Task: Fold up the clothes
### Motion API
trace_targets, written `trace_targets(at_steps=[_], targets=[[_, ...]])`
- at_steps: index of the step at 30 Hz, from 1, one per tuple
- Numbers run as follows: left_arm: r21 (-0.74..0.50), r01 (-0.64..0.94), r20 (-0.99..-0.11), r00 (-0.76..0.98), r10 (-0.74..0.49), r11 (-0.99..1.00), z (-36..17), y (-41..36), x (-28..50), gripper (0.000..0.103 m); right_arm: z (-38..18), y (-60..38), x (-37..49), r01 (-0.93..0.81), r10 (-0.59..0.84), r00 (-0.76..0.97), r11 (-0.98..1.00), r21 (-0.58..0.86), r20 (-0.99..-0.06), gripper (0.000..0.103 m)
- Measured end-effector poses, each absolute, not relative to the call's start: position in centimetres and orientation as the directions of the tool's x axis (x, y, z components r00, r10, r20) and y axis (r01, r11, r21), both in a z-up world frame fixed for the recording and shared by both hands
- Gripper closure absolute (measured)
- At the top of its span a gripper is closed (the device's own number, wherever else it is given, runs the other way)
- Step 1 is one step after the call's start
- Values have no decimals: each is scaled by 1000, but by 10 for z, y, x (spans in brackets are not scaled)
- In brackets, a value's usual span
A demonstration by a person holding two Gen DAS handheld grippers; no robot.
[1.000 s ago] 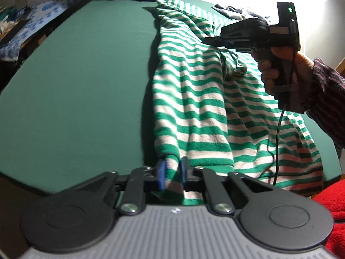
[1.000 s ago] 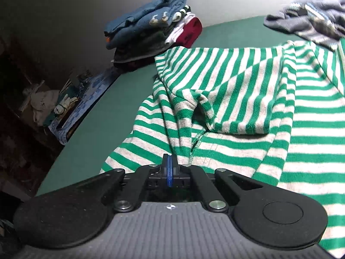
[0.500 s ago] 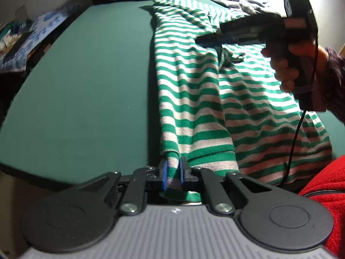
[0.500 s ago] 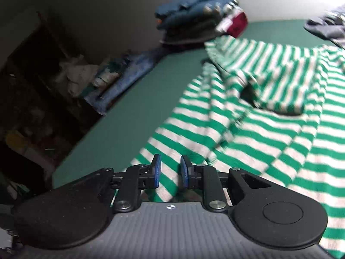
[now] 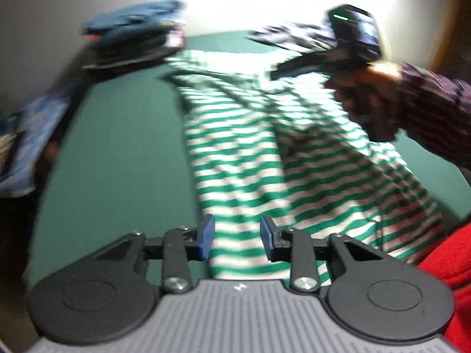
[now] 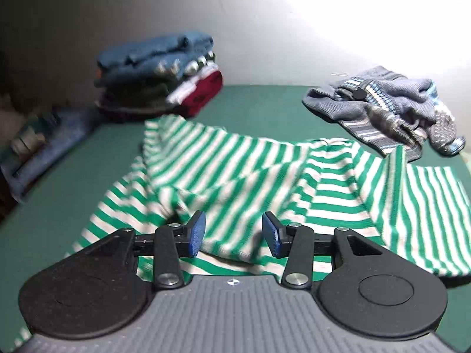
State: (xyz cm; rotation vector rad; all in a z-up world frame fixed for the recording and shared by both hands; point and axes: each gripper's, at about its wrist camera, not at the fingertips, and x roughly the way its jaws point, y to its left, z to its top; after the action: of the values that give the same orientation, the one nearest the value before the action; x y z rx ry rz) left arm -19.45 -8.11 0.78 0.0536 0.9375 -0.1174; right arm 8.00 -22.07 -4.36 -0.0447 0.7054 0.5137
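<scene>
Left view motion-blurred; folded stack (image 5: 135, 41) smeared, striped top (image 5: 244, 158) hem hidden.

Green table (image 6: 259, 103) — striped garment (image 6: 235, 161), folded stack (image 6: 159, 76), grey clothes (image 6: 382, 108).

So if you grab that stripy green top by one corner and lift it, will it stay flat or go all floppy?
Probably floppy: the striped top already lies in soft folds and wrinkles on the green table, so it would likely sag and hang down. It looks like thin knit, so likely light. Pushed, it would probably bunch up rather than slide.
</scene>
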Motion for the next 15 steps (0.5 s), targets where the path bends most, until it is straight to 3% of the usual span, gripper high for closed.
trace_targets(at_steps=[3, 5, 7, 10, 15], targets=[[-74, 208, -834, 523, -175, 975, -18, -93, -175, 71, -55, -222, 88, -441, 416, 619, 886, 143, -666, 60], [-104, 254, -852, 477, -218, 962, -33, -102, -167, 71, -56, -224, 87, -434, 405, 635, 892, 130, -658, 98], [-126, 290, -857, 451, -251, 949, -40, -105, -167, 70, -45, -231, 86, -421, 408, 667, 897, 136, -623, 98], [-161, 345, -852, 425, -307, 925, -44, -106, -169, 57, -29, -242, 86, -400, 393, 721, 909, 119, -570, 98], [-203, 444, -842, 376, -387, 873, -41, -99, -169, 52, -54, -235, 106, -363, 287, 651, 931, 44, -702, 95]])
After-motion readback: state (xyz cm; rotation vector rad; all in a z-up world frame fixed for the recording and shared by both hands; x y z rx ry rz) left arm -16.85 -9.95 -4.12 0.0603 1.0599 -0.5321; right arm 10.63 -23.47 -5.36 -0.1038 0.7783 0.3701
